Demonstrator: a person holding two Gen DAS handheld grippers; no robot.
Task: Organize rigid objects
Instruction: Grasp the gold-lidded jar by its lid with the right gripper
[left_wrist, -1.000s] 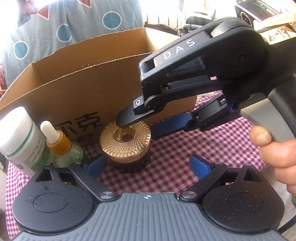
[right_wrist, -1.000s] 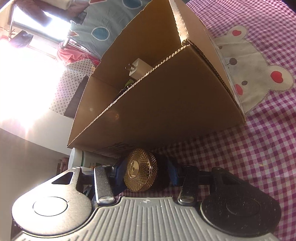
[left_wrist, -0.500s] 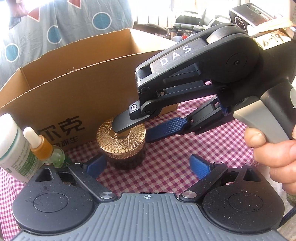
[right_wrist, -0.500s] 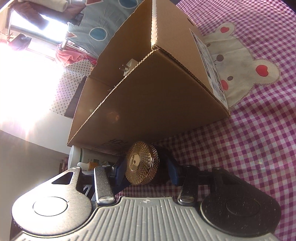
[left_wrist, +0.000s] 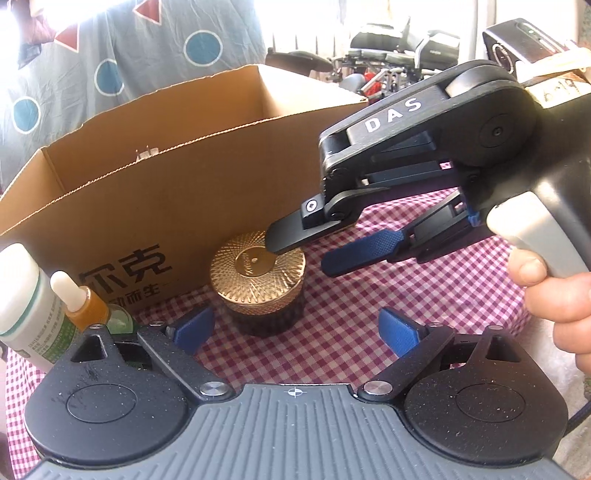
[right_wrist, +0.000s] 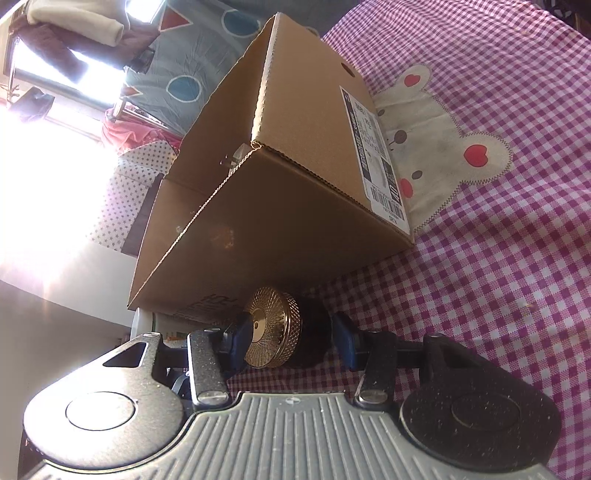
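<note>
Standing outside the cardboard box (left_wrist: 155, 192), a white bottle (left_wrist: 22, 295) and dropper bottle (left_wrist: 79, 299) are left unpacked at left; the gold-lidded jar (left_wrist: 258, 280), near the box, is flanked by the right gripper (left_wrist: 306, 251), contact unclear; the left gripper (left_wrist: 295, 325) is held open, empty.

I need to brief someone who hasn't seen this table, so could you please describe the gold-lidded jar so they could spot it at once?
Find the open cardboard box on the checked cloth. The jar stands on the cloth just in front of the box's printed wall, right of a white bottle and a dropper bottle. It alone is squat and dark, with a wide, patterned gold lid.
</note>
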